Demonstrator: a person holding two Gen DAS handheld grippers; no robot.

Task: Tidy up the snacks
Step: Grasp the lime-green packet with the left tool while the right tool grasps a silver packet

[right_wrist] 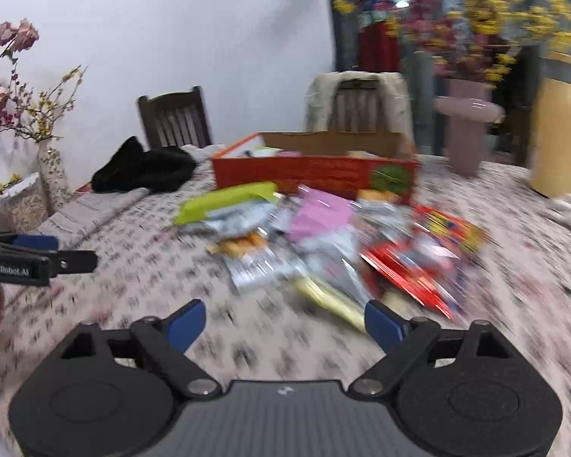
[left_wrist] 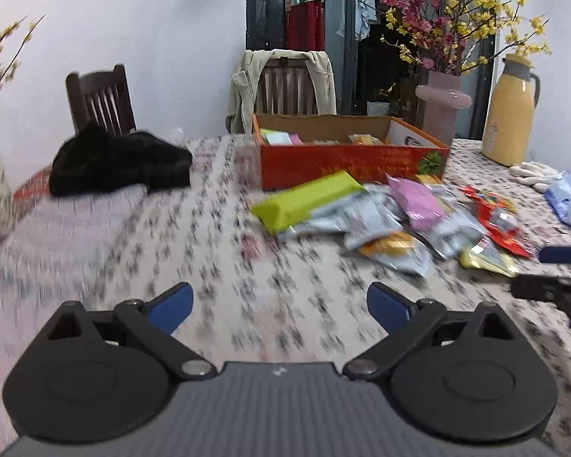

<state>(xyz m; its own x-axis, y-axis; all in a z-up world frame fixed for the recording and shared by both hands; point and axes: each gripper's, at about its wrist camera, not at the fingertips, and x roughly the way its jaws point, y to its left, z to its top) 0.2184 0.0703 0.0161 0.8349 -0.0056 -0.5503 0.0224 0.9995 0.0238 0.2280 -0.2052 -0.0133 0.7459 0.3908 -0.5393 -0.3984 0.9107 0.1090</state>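
A heap of snack packets lies on the patterned tablecloth: a lime-green packet, a pink one, silver ones, an orange-and-silver one, red ones and a yellow one. Behind them stands an open red cardboard box with a few packets inside. My left gripper is open over bare cloth, short of the heap. My right gripper is open and holds nothing, just before the yellow packet.
A black garment lies at the back left. A pink vase of flowers and a yellow thermos jug stand at the back right. Two wooden chairs stand behind the table. Both views are motion-blurred.
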